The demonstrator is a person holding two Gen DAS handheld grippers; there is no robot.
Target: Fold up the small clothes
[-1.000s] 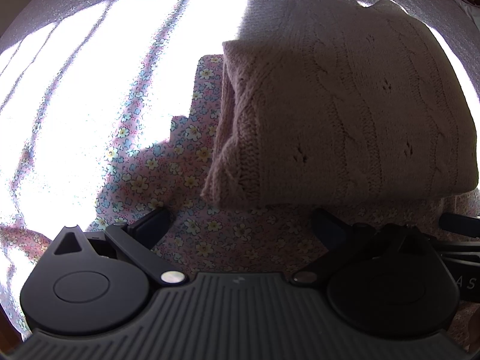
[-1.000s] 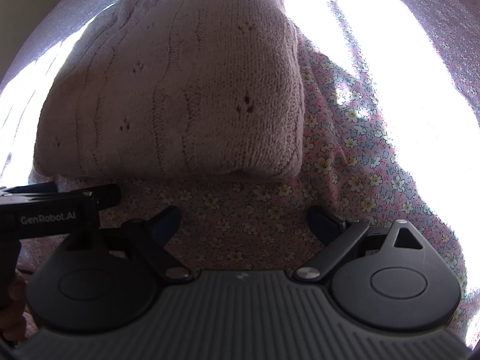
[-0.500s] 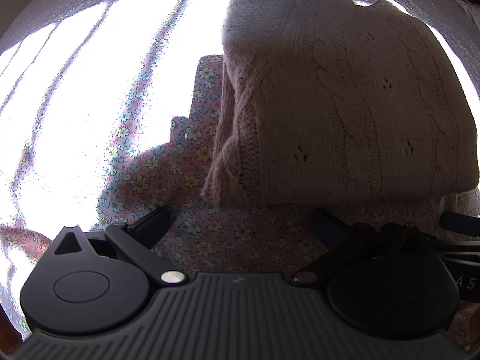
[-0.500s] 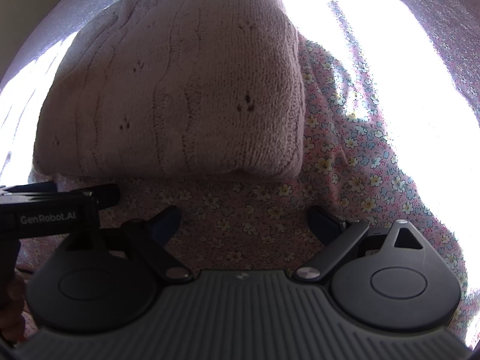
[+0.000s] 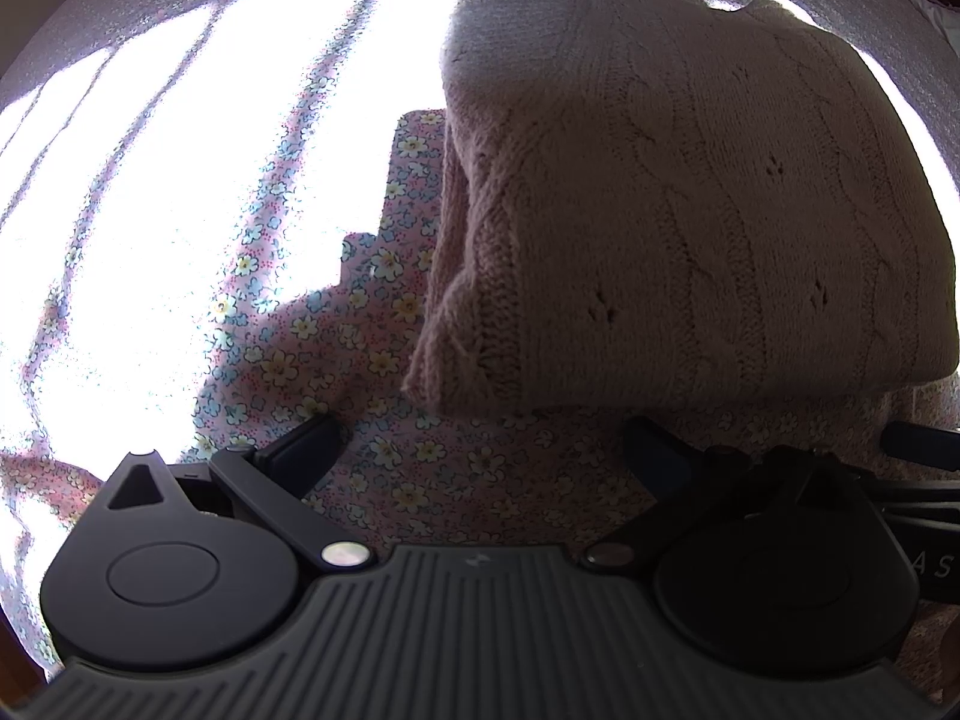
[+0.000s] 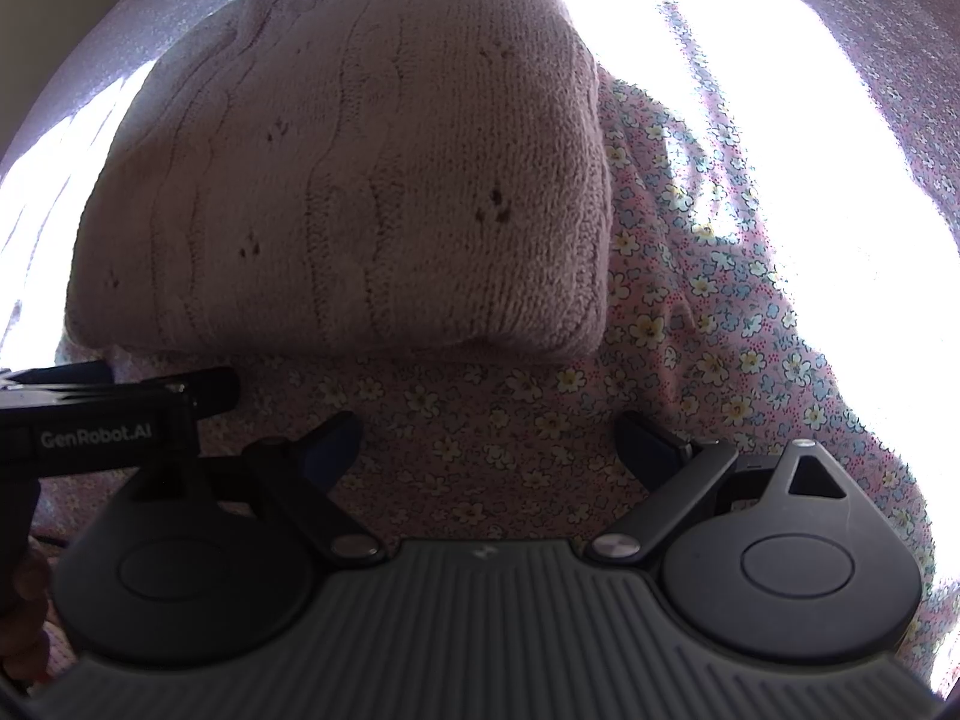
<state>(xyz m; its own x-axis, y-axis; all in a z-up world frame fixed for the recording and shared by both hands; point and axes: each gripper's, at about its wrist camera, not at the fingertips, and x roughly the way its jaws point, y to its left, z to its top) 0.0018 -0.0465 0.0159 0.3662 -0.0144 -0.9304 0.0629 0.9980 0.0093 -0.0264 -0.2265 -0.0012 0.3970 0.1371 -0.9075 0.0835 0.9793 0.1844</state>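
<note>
Garment: a pale pink cable-knit sweater [image 5: 690, 228] lies on the floral bedsheet [image 5: 384, 468] as a thick folded rectangle, just beyond both grippers.
Left gripper [image 5: 480, 450]: jaws spread wide, nothing between them; it hovers over the sheet near the sweater's near-left corner, not touching the knit.
Right gripper [image 6: 489, 444]: jaws likewise apart and empty, facing the sweater's [image 6: 360, 180] near edge toward its right corner.
Why so placed: the two tools sit side by side along the near edge, one per corner, which reads as either a release after a fold or a line-up for another; I judge the fold close to done, since the bundle already looks compact.
Left view only: the sweater's left side, where stacked knit layers show at the open edge, and a hard-edged shadow on the sunlit sheet.
Right view only: the rounded, closed right fold, the other tool's body marked GenRobot.AI at the left edge, and part of a hand [image 6: 24, 612] at lower left.
Light: strong sun bleaches much of the bedsheet [image 6: 720, 330], hiding detail there.
</note>
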